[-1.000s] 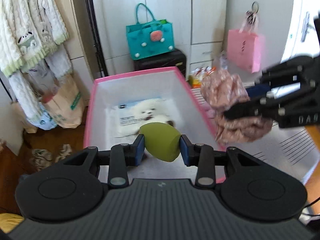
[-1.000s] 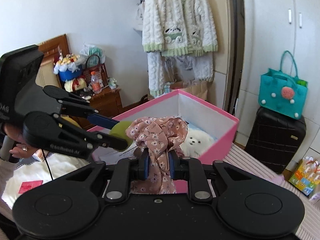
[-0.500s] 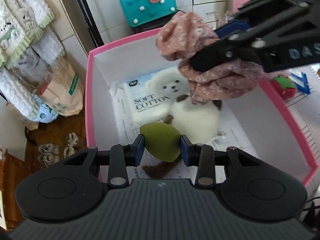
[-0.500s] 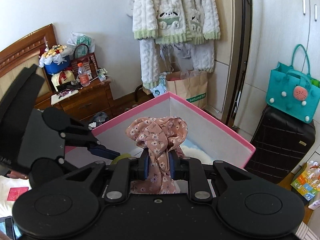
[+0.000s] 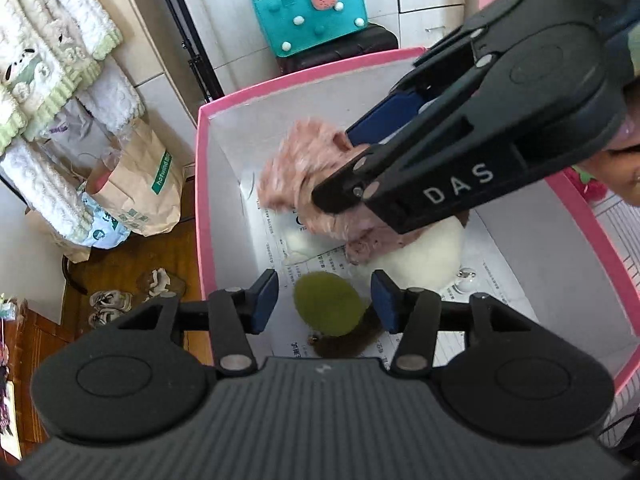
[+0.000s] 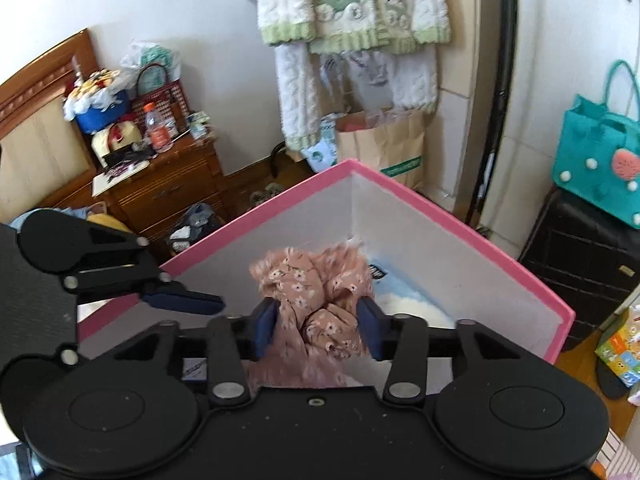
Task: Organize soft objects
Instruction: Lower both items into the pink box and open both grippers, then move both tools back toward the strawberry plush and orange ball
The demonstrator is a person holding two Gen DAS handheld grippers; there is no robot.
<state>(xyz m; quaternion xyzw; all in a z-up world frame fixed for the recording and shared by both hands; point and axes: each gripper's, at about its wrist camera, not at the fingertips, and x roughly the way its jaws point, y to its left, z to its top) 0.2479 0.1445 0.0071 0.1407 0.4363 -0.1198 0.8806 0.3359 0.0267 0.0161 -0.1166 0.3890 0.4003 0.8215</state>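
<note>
Both views were bright with even daylight, and the white walls of the pink box [image 5: 206, 200] looked nearly washed out. The floral cloth [image 5: 296, 168] was smeared by motion blur in the left wrist view and sharper in the right. Fisheye bending curved the door frame [image 6: 502, 92], and dark vignette cut the upper corners there.

One pink box [image 5: 208, 184] holds four soft things — one green sponge [image 5: 326, 303], one flowered cloth [image 6: 316, 304], one white plush dog [image 5: 424, 258] and one pack of cotton [image 6: 404, 288]. Two grippers — left [image 5: 324, 302], right [image 6: 316, 330].
</note>
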